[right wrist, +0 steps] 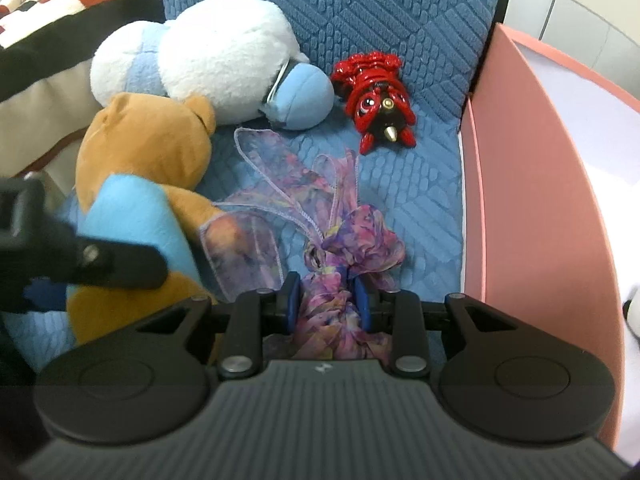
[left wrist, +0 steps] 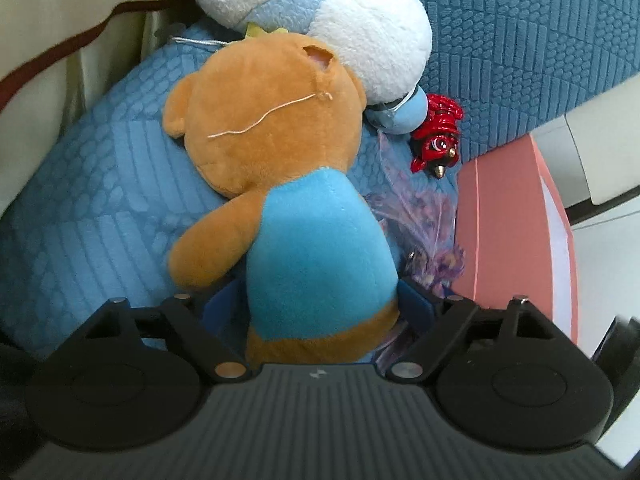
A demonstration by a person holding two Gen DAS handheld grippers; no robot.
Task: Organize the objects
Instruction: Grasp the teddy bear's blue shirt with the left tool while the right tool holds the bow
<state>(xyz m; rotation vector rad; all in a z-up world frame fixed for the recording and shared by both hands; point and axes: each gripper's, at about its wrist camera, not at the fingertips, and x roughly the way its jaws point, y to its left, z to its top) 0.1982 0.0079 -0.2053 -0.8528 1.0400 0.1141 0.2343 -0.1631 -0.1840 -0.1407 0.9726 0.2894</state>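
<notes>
Left gripper (left wrist: 320,304) clamps brown bear (left wrist: 280,184) at waist; right gripper (right wrist: 326,300) pinches purple scarf (right wrist: 340,280) — both lie on blue cushion (right wrist: 420,208). White plush (right wrist: 224,56) far left, red figurine (right wrist: 376,100) far right — untouched; sorting appears barely begun.

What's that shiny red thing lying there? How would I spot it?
Look at the blue textured cushion, beside the pink box. The red figurine lies just right of the white-and-blue plush. Unlike the soft toys, it is small, glossy and hard.
</notes>
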